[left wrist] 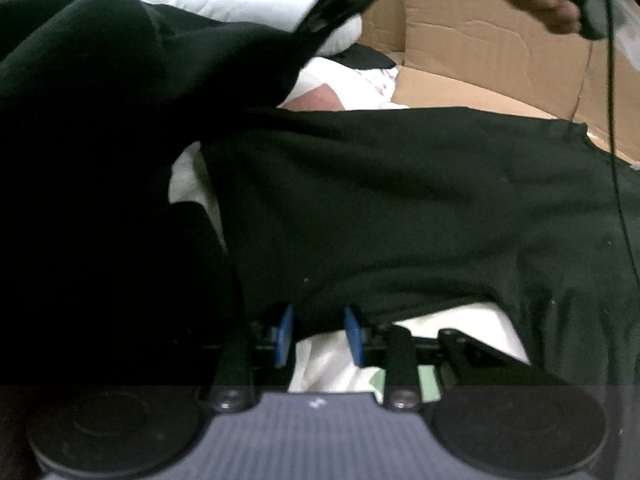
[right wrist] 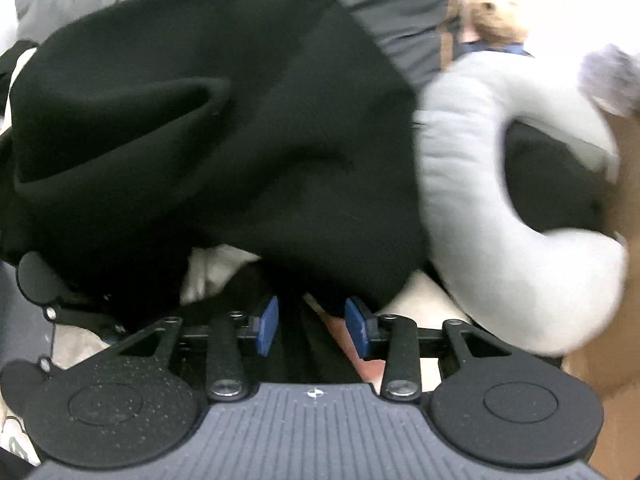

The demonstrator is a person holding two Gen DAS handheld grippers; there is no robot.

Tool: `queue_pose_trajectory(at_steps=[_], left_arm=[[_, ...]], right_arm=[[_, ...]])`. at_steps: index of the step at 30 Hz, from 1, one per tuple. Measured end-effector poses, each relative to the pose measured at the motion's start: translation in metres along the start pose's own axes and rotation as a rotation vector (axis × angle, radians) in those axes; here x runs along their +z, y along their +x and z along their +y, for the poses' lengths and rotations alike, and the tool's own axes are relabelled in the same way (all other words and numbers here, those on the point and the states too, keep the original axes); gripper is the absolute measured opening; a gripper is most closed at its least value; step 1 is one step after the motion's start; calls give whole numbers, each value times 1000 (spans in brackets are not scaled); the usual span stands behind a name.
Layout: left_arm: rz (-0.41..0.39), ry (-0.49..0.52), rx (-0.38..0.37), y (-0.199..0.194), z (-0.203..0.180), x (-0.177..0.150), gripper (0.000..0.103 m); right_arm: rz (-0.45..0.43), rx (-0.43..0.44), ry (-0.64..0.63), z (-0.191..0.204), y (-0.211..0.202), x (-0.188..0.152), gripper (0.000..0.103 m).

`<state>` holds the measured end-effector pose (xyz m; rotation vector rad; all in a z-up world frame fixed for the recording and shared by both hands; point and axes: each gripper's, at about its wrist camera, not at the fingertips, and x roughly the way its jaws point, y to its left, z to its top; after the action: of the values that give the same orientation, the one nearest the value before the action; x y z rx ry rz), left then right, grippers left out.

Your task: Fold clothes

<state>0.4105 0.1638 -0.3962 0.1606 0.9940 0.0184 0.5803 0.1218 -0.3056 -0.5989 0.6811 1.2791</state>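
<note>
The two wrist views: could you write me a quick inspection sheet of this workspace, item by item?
Surface: white bedding shows under the clothes; the rest is covered.
Job's things: black garment spread flat, one part lifted in a fold at the left; it fills the right wrist view too.
Clutter: pale grey curved cushion; grey fabric behind it.
Grippers: left tool has its blue pads apart at the garment's near edge, grip unclear; right tool is open, no cloth pinched.
Cables: thin black cable hanging across the garment's right side.
Surroundings: flattened cardboard box behind; a hand on the other tool's handle.
</note>
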Motion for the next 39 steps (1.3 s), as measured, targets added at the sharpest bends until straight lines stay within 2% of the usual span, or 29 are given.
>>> queue_pose_trajectory(at_steps=[4,9,11,16,24,28,34,39], left_arm=[[-15,-27,-31,-15,-1,0,36],[-58,-30,-66,-32,-5,10,36],[-77,-17,-64,-28,-8,19,37],[-101,3,-51,-10,-10,38,38],[-173,53,-14,17,-14,91,38],[-121,77,52,37,-16,105,36],[-56,54,62,66,-10,115,36],[-83,52,89,76,-10,124,37]], right_arm=[[-35,-83,104,-28,-26,-23,44],[-17,-152,304,-38,-36,-80,42],[-14,-167,369,-37,-36,-100,34],[-27,-192,529,-33,-25,-138,33],[-44,-256,638,-23,4,-155,33],[-57,-286,702,-30,3,-163,33],[-63,-321,720,-37,8,-169,31],[-98,-377,770,-44,12,-172,31]])
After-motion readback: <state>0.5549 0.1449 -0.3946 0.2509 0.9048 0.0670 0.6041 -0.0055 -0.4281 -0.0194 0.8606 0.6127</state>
